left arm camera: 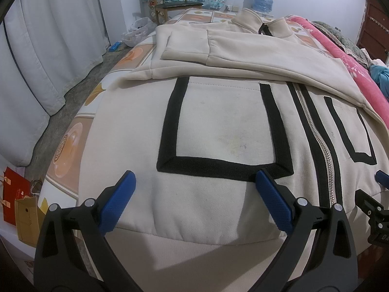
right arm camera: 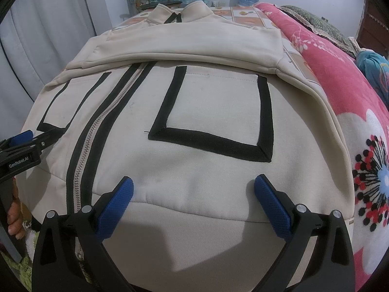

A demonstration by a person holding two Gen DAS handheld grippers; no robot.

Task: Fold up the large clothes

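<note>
Cream jacket (left arm camera: 218,126) flat on bed, sleeves folded across, L gripper (left arm camera: 194,180) & R gripper (right arm camera: 193,182) jaws wide over hem

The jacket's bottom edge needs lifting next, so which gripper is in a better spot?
Probably neither: the left gripper and right gripper both hover open over the jacket hem, either side of the zipper. Using both together looks best.

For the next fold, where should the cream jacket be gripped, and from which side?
Probably the cream jacket by its bottom hem band, approached from the near edge. The sleeves already lie folded across the chest, and both open hand-held grippers sit at that hem.
</note>
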